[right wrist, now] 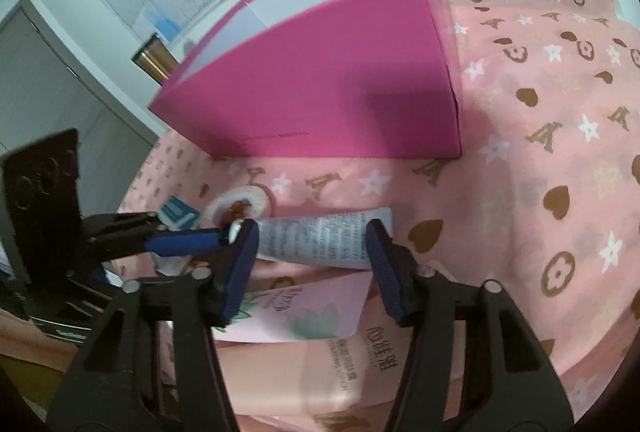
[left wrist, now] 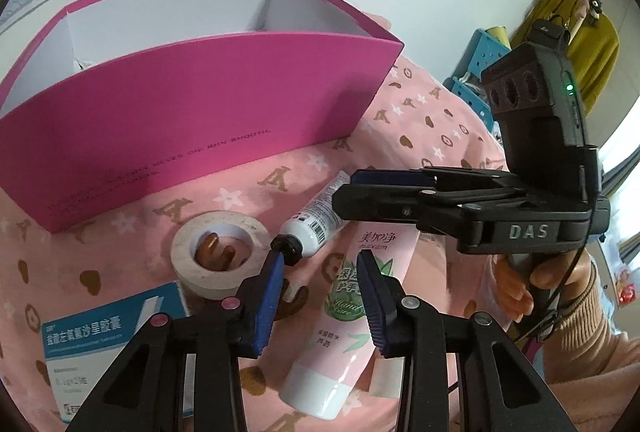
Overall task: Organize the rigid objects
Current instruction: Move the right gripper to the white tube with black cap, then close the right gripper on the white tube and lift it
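2 tubes lie side by side on the pink patterned cloth (left wrist: 432, 120) in front of the magenta box (left wrist: 192, 104), which stands open at the top with white inner walls and a divider. In the left wrist view, the pink tube (left wrist: 348, 316) lies lengthwise with its white cap end nearest the camera, and the smaller white tube (left wrist: 320, 212) lies slanted just beyond it, its black cap (left wrist: 286, 248) pointing toward the tape roll (left wrist: 220, 252). The tape roll lies flat on the cloth just left of the white tube's cap, and a blue-and-white medicine carton (left wrist: 112, 344) lies nearer the camera on the left, with the roll's near edge at the carton's far corner. The left gripper (left wrist: 320, 296) points down over the pink tube, its 2 blue pads apart; the left pad's tip sits right at the black cap, but nothing is clearly pinched between the pads. The right gripper (right wrist: 312, 264) reaches in from the right, held by a hand (left wrist: 556, 280) in a peach sleeve. In the right wrist view its pads stand on either side of the white tube's body, 1 near the cap end and 1 near the crimped end; whether they press on it I cannot tell, since the picture is blurred there. A peach-coloured tube (right wrist: 320, 372) with printed lettering lies nearest that camera.
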A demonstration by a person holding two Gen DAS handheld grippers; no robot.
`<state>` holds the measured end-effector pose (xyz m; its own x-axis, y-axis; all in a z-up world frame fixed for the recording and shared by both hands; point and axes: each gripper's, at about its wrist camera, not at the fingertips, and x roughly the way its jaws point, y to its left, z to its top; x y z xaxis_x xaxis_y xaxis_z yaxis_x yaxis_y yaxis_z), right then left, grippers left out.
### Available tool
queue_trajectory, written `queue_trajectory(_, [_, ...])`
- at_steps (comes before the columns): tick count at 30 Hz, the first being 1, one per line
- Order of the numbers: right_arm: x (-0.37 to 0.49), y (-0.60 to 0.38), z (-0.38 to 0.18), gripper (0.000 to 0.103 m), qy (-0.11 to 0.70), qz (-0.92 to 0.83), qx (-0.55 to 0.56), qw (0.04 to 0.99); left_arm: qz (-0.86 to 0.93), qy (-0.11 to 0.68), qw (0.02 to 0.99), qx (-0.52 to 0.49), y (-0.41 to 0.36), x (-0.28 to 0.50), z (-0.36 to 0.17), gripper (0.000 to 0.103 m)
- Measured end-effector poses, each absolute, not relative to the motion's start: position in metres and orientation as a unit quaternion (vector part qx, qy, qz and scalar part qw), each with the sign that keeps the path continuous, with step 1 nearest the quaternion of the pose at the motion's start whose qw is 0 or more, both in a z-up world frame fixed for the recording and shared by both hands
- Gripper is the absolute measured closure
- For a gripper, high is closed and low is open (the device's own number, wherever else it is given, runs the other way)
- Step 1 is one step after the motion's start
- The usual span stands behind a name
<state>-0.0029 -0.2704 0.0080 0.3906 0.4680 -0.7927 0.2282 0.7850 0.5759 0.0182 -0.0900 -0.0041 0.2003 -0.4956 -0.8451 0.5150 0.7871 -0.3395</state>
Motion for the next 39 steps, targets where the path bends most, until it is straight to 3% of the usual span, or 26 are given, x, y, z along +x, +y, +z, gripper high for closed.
queue_trajectory(15, [-0.007,-0.284,0.001,0.052,0.580,0.020,0.256,0.773,-0.314,0.549,0.775,0.020,-0.105,0.030,-0.012,0.066])
queue_trajectory(39, [-0.017,-0.289,-0.001,0.049,0.562,0.025,0.294,0.773,-0.303,0.565,0.767,-0.004,-0.107,0.033,-0.014,0.066])
